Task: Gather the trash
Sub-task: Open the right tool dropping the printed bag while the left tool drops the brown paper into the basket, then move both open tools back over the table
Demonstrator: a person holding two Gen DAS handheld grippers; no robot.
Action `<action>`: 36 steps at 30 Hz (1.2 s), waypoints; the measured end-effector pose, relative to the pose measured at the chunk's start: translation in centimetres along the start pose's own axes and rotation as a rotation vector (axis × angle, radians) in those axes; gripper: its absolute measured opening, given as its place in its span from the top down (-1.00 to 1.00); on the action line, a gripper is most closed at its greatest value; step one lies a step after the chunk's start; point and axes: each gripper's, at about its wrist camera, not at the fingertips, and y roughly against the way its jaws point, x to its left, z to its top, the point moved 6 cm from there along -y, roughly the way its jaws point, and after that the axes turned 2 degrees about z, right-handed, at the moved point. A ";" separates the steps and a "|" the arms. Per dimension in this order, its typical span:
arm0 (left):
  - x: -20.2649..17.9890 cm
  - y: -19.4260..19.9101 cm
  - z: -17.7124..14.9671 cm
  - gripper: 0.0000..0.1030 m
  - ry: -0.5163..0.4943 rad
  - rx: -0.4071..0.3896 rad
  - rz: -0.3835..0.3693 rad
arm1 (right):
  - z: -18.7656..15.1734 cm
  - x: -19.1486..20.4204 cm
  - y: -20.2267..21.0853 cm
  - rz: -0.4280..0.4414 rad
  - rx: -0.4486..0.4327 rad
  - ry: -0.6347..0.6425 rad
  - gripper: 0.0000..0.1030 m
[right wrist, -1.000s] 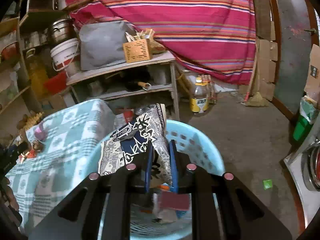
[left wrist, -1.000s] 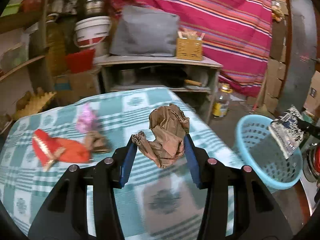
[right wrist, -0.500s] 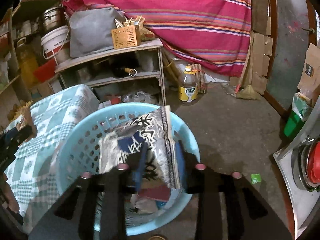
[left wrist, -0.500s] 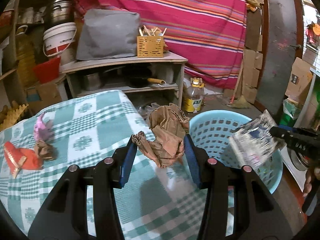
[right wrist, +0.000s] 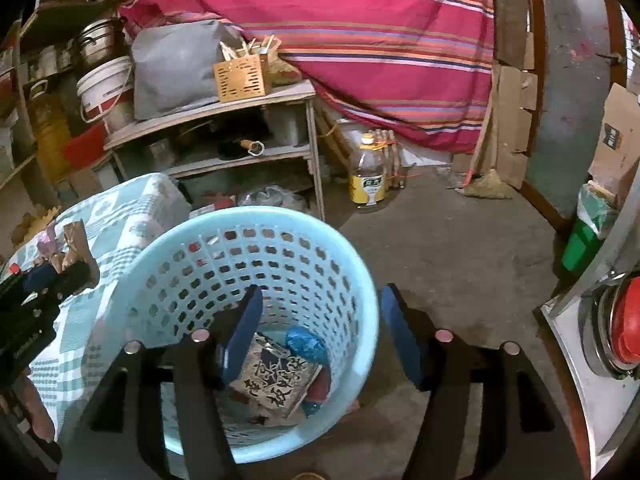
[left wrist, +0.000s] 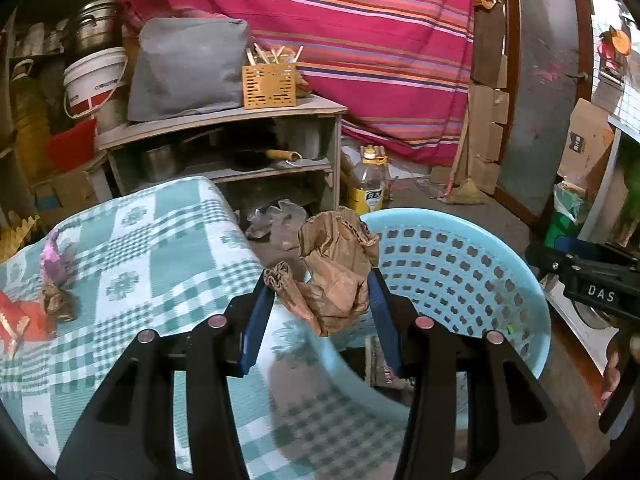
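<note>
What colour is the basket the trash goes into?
Light blue, with perforated walls. The basket shows best in the right wrist view.

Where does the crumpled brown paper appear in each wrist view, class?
Left wrist view: crumpled brown paper sits centre frame, clamped in the left hand-held gripper, at the basket's near rim.
Right wrist view: it shows small at the far left, over the checked tablecloth.
Shared landmark: the blue basket.
</note>
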 end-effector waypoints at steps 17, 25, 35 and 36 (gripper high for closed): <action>-2.2 -1.2 0.0 -0.62 0.011 0.002 -0.053 | 0.5 -2.5 0.7 -0.024 -0.034 -0.074 -0.42; 5.2 2.7 0.5 -0.81 0.093 -0.057 0.086 | 1.1 0.6 0.6 -0.013 -0.050 -0.050 -0.53; 17.5 8.0 -0.6 -0.89 0.181 -0.073 0.279 | 1.9 11.5 0.1 0.077 -0.064 0.030 -0.76; 18.7 8.5 -0.8 -0.89 0.195 -0.073 0.293 | 1.8 13.0 0.0 0.095 -0.063 0.043 -0.77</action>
